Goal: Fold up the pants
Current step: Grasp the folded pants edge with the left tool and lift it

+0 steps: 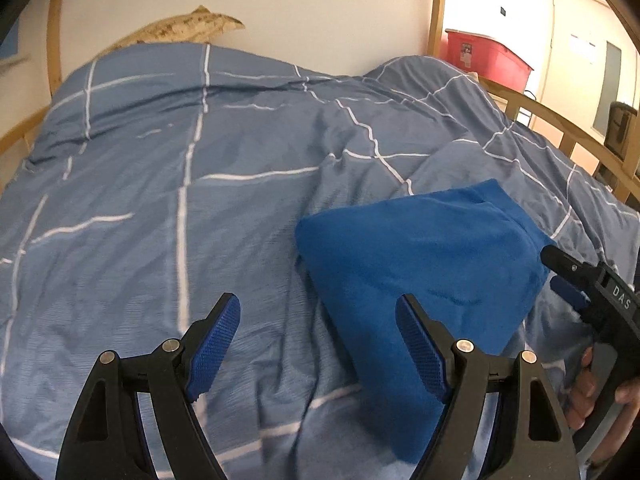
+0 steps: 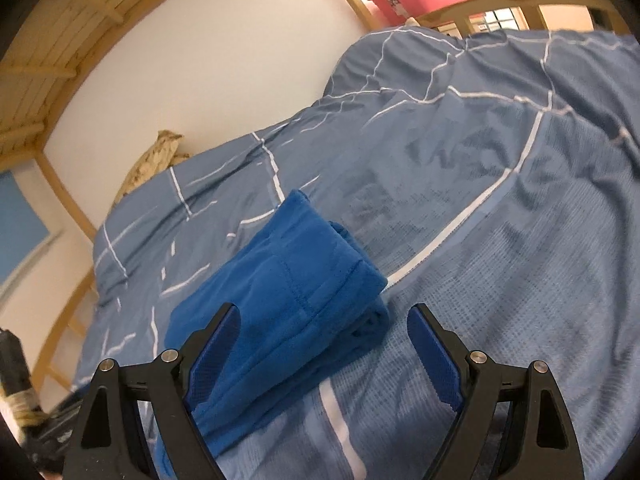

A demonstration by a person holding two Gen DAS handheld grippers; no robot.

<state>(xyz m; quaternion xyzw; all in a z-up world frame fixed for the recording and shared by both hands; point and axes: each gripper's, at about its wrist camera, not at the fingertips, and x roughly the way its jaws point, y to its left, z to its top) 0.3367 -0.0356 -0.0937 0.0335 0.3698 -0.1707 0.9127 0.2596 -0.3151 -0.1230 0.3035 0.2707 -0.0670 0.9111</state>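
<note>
The bright blue fleece pants (image 1: 416,256) lie folded into a compact stack on the bed; they also show in the right wrist view (image 2: 288,292). My left gripper (image 1: 318,320) is open and empty, above the bedcover just left of the stack, with its right finger over the stack's near edge. My right gripper (image 2: 324,328) is open and empty, hovering over the stack's near right corner. In the left wrist view the right gripper (image 1: 564,276) shows at the stack's right edge, held by a hand.
A rumpled blue duvet with white grid lines (image 1: 180,184) covers the bed. A wooden bed rail (image 1: 568,140) runs along the right. A red storage bin (image 1: 484,60) stands beyond it. A tan pillow (image 1: 192,26) lies by the white wall.
</note>
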